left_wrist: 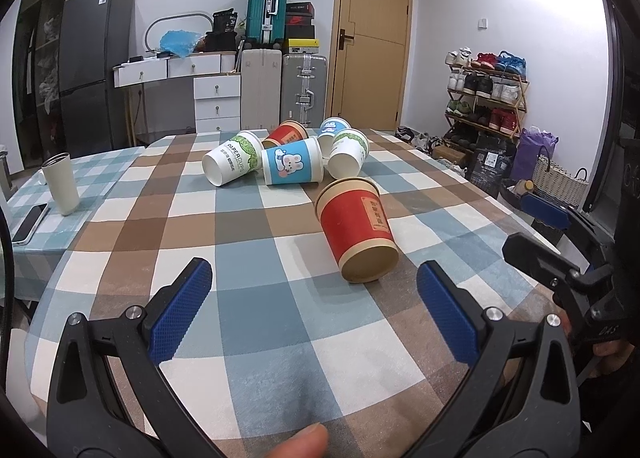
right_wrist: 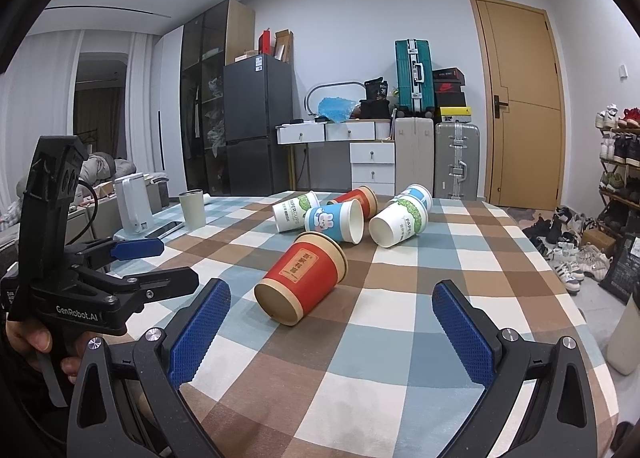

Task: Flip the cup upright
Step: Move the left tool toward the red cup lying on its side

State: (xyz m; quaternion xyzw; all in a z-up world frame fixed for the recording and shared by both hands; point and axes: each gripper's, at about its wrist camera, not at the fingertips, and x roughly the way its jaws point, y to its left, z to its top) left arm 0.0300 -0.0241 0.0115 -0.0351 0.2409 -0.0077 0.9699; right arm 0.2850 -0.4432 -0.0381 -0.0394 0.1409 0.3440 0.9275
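Observation:
Several paper cups lie on their sides on the checked tablecloth (left_wrist: 256, 322). The nearest is a red cup (left_wrist: 356, 230), base toward me, also in the right wrist view (right_wrist: 306, 278). Behind it lie a blue rabbit cup (left_wrist: 292, 166) (right_wrist: 334, 222), a white-green cup (left_wrist: 232, 161), a second white-green cup (left_wrist: 349, 153) (right_wrist: 400, 225), another red cup (left_wrist: 286, 133) and another blue cup (left_wrist: 332, 125). My left gripper (left_wrist: 314, 270) is open, just short of the red cup. My right gripper (right_wrist: 332, 294) is open, the red cup's base just beyond its fingertips.
A beige tumbler (left_wrist: 62, 183) and a phone (left_wrist: 30, 222) stand at the table's left end, with a white kettle (right_wrist: 134, 203) nearby. The right gripper shows at the right of the left wrist view (left_wrist: 560, 234). Suitcases, drawers, a fridge and a shoe rack stand beyond the table.

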